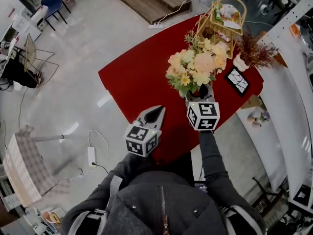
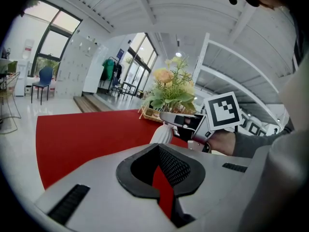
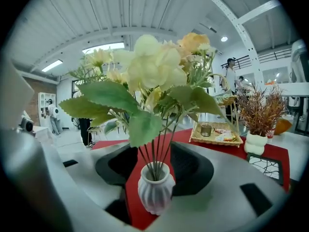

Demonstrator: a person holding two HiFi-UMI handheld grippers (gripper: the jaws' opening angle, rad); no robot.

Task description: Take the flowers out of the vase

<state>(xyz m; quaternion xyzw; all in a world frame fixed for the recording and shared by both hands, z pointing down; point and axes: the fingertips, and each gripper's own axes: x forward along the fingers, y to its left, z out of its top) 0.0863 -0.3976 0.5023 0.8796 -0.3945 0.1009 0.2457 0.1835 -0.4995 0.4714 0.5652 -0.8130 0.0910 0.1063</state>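
Note:
A bouquet of cream, yellow and peach flowers (image 1: 195,68) stands in a small white ribbed vase (image 3: 155,192) near the front edge of the red table (image 1: 132,80). In the right gripper view the green stems (image 3: 157,156) rise out of the vase's mouth. My right gripper (image 1: 199,96) is open, with the vase between its jaws; a strip of red shows between the vase and the left jaw. My left gripper (image 1: 160,109) hovers over the table's front edge, left of the vase, shut and holding nothing. The left gripper view shows the vase (image 2: 161,134) under the right gripper's tips.
A wicker basket (image 1: 222,16) with small items sits at the table's far end. Beside it are a dried reddish plant in a white pot (image 1: 252,50) and a black-and-white patterned tile (image 1: 237,80). A power strip (image 1: 91,155) lies on the floor at the left.

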